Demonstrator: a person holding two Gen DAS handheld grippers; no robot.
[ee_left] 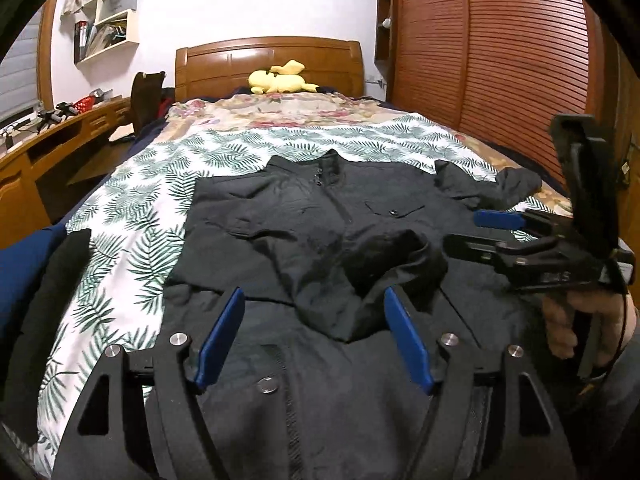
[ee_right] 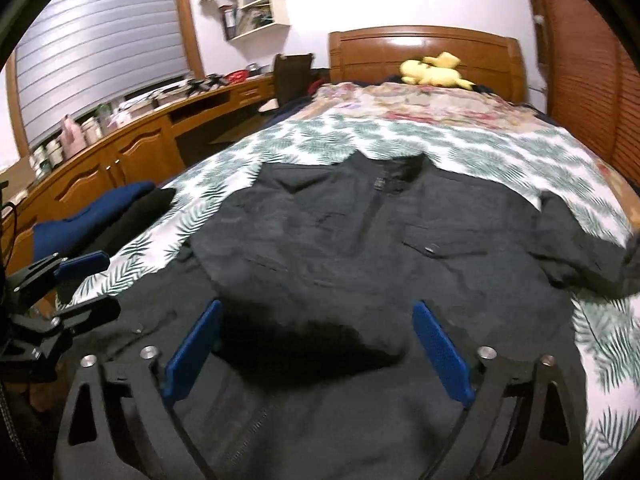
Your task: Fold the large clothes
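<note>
Left wrist view looks down over a black jacket (ee_left: 320,216) spread flat on a bed (ee_left: 132,208) with a leaf-print cover, collar pointing toward 12 o'clock and the wooden headboard (ee_left: 268,60). One sleeve is folded in across the chest, its cuff lying near the middle of the garment; the other sleeve trails off toward 2 o'clock. The left gripper (ee_left: 314,336) hangs over the jacket's lower half at 6 o'clock, its blue pads (ee_left: 222,336) spread wide with only flat cloth beneath them, nothing pinched. At 3 o'clock the right gripper (ee_left: 476,236) reaches in sideways, a hand (ee_left: 576,316) wrapped round its handle, its jaws parted and empty above the jacket's side. Right wrist view, somewhat blurred, shows the same garment filling the centre, and the right gripper's pads (ee_right: 440,356) stand apart over the dark fabric without clasping it. A yellow plush toy (ee_left: 280,78) rests at the headboard, and folded dark clothes (ee_left: 44,320) lie at 9 o'clock along the bed's edge.
</note>
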